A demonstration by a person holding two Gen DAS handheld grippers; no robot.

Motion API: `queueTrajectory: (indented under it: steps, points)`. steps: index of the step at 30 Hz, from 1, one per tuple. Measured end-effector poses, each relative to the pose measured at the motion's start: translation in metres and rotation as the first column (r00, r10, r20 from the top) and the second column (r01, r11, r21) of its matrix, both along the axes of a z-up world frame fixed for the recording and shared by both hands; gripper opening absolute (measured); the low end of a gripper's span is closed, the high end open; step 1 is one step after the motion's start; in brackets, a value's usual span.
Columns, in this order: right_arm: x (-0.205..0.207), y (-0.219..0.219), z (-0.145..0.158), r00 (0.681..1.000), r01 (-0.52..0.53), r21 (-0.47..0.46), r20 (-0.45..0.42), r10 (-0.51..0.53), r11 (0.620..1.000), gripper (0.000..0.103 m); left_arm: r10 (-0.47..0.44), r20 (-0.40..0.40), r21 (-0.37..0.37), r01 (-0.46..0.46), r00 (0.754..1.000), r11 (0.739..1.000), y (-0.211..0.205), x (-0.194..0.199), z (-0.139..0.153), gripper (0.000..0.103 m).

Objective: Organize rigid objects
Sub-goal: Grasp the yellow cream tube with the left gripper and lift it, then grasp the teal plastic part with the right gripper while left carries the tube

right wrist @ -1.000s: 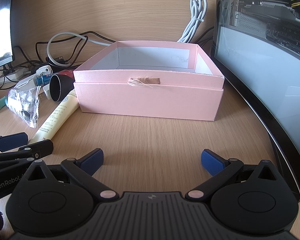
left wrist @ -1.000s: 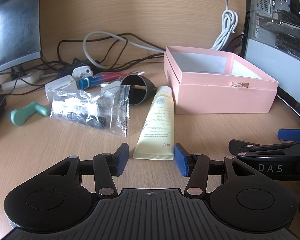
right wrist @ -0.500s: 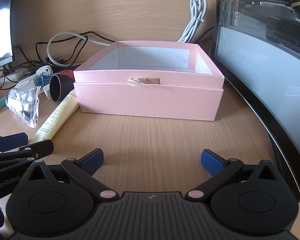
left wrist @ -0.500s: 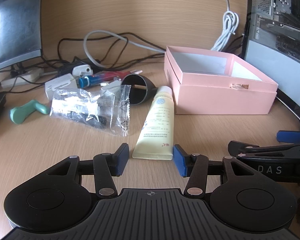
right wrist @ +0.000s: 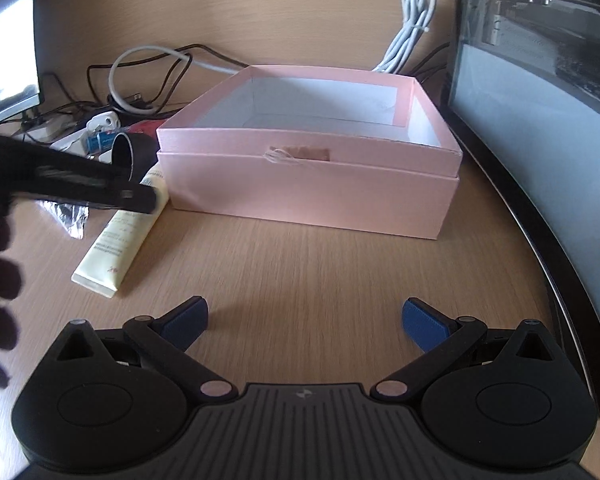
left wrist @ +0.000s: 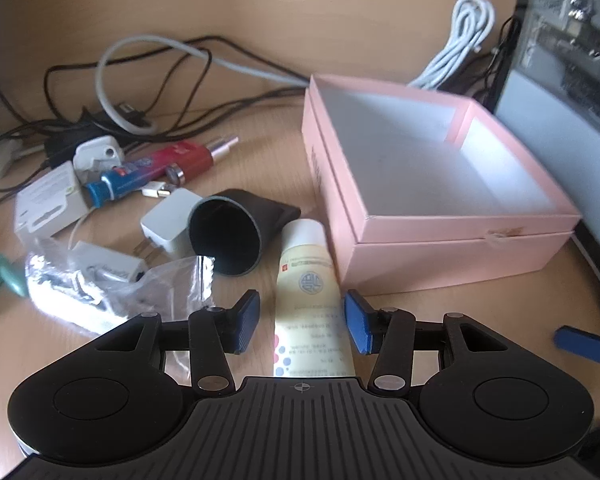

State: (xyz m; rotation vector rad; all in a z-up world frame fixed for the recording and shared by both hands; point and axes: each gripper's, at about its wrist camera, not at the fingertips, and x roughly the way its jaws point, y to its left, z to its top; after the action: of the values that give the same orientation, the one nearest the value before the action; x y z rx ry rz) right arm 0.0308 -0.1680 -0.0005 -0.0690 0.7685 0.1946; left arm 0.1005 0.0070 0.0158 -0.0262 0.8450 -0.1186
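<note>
Left gripper (left wrist: 302, 326): jaws partly open, straddling the lower half of the cream tube (left wrist: 310, 304) without closing on it; the tube lies flat on the wooden desk (right wrist: 320, 272), cap end just beside the pink box (left wrist: 440, 196). Right gripper (right wrist: 304, 318): jaws wide apart, holding nothing, low over bare desk before the box. Beyond the tube: black cup (left wrist: 230, 236) on its side, clear plastic bag (left wrist: 112, 294), white charger (left wrist: 168, 226), red-and-blue tube (left wrist: 156, 170), tangled cables (left wrist: 152, 76).
</note>
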Motion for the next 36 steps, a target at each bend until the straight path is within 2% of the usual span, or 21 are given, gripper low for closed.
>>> queueTrajectory:
  steps: [10, 12, 16, 20, 23, 26, 28, 32, 36]
  points:
    - [0.001, -0.002, 0.001, 0.998, -0.055, -0.003, -0.017, 0.055, 0.998, 0.103, -0.011, -0.025, 0.078, 0.013, 1.0, 0.997, -0.011, 0.01, -0.001, 0.052]
    - [0.004, -0.002, 0.002, 0.996, -0.079, -0.011, -0.029, 0.079, 0.997, 0.103, -0.019, -0.016, 0.057, 0.02, 1.0, 0.998, -0.007, 0.009, 0.0, 0.041]
    - [0.012, -0.003, 0.004, 0.99, -0.127, -0.016, -0.058, 0.126, 0.992, 0.103, 0.004, -0.011, -0.015, -0.004, 1.0, 1.0, 0.007, -0.003, 0.001, 0.041]
    - [0.013, -0.001, 0.004, 0.99, -0.127, -0.02, -0.059, 0.125, 0.992, 0.103, 0.019, 0.025, -0.072, -0.017, 1.0, 0.997, 0.028, -0.038, 0.01, 0.04]
    - [0.013, 0.004, 0.012, 0.989, -0.137, -0.022, -0.06, 0.136, 0.99, 0.091, 0.046, 0.053, -0.106, -0.041, 0.997, 0.994, 0.052, -0.072, 0.023, 0.04]
    - [0.009, 0.024, 0.029, 0.983, -0.182, -0.053, 0.019, 0.183, 0.982, 0.091, 0.11, 0.059, -0.135, -0.102, 0.992, 0.986, 0.085, -0.101, 0.029, 0.04]
    - [0.012, 0.048, 0.04, 0.968, -0.238, -0.085, 0.064, 0.244, 0.968, 0.091, 0.161, 0.059, -0.148, -0.15, 0.985, 0.977, 0.11, -0.116, 0.032, 0.04]
    - [0.026, 0.109, 0.055, 0.923, -0.365, -0.101, 0.086, 0.374, 0.925, 0.091, 0.246, 0.073, -0.177, -0.23, 0.967, 0.957, 0.155, -0.144, 0.037, 0.04]
    - [0.04, 0.169, 0.064, 0.876, -0.474, -0.042, 0.081, 0.476, 0.88, 0.089, 0.311, 0.084, -0.211, -0.288, 0.947, 0.934, 0.193, -0.167, 0.045, 0.04]
